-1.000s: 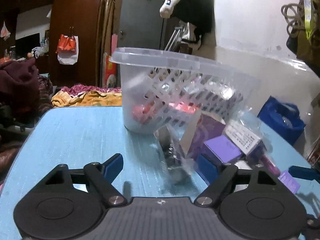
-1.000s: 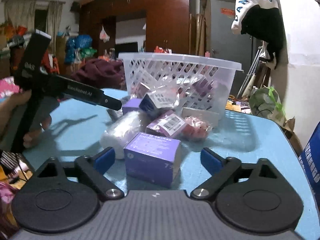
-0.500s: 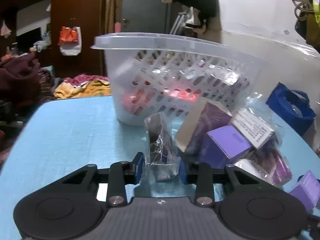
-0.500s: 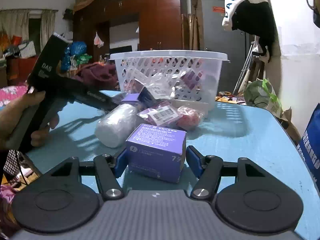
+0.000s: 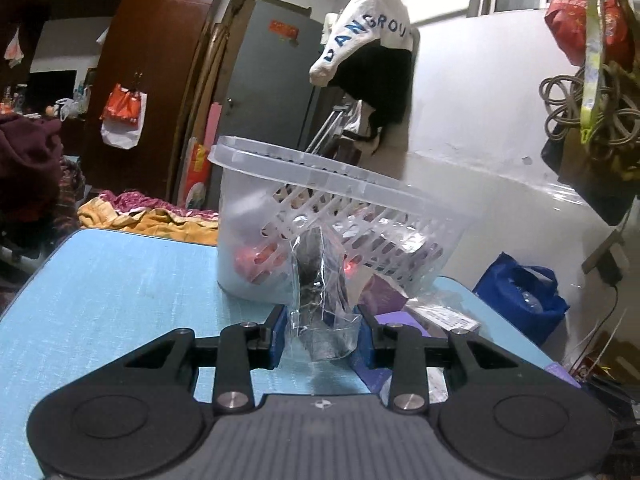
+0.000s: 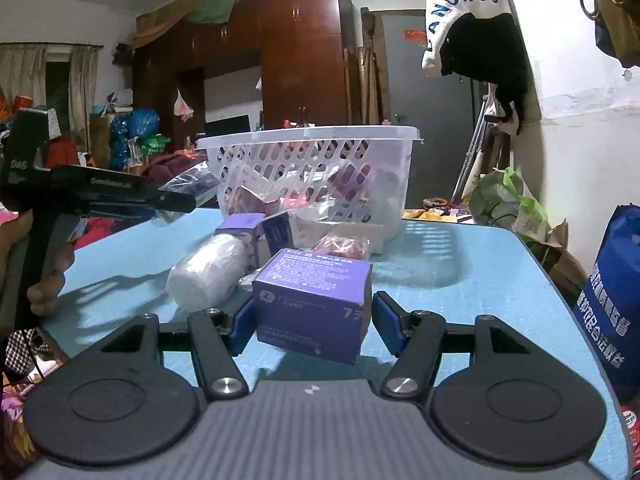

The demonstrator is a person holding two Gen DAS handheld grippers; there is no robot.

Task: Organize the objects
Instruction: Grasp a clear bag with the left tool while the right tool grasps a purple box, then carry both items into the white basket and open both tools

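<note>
My left gripper (image 5: 322,336) is shut on a clear plastic packet (image 5: 320,292) with something dark inside and holds it above the blue table (image 5: 100,300), in front of the white slotted basket (image 5: 320,216). The same gripper and packet (image 6: 192,188) show at the left of the right wrist view. My right gripper (image 6: 312,324) is shut on a purple box (image 6: 312,304), lifted just off the table. The basket (image 6: 312,168) stands behind it with several packets inside.
Between the purple box and the basket lie a white wrapped roll (image 6: 208,272), a small purple box (image 6: 240,224), a red packet (image 6: 340,246) and a labelled packet (image 5: 444,316). A blue bag (image 6: 612,300) stands off the table's right edge.
Both grippers have closed: the left on the clear packet, the right on the purple box. Both then lifted their loads off the table, and the left one rose towards the basket.
</note>
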